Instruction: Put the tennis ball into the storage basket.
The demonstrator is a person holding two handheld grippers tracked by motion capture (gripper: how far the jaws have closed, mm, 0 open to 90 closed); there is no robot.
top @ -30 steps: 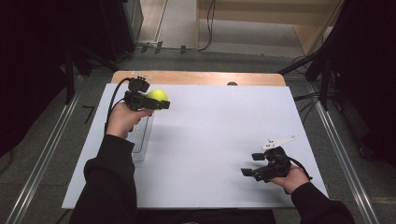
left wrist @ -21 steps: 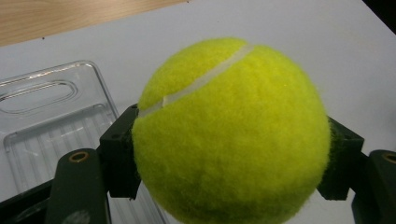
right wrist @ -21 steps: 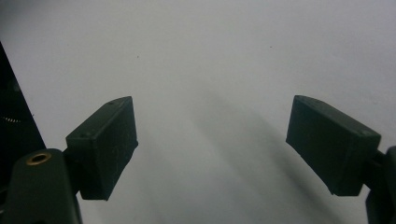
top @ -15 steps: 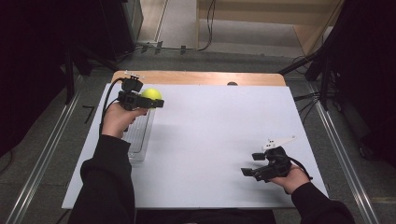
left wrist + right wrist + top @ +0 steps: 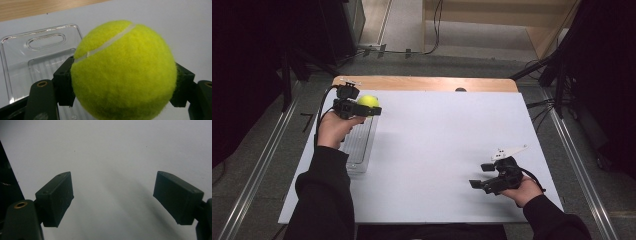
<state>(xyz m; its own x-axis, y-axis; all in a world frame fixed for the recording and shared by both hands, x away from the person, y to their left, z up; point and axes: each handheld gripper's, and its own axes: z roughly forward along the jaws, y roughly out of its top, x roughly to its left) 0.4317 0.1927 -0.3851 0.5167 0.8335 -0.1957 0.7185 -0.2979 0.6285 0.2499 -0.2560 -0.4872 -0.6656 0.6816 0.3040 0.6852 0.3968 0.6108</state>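
The left gripper is clamping the tennis ball above the clear tray's far end, seemingly to set it inside, while the right gripper is idling unclenched and empty at the near right.

Black sleeves, black hand-held grippers

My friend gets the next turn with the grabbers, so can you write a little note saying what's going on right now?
Left gripper: shut on the tennis ball, held up over the far end of the clear plastic tray at the table's left side.
Right gripper: open, holding nothing, low over the white table sheet at the near right.
Done: the ball is gripped and lifted.
Left: probably set the ball down, perhaps in the tray just below it, then let go. The right hand looks free to help.
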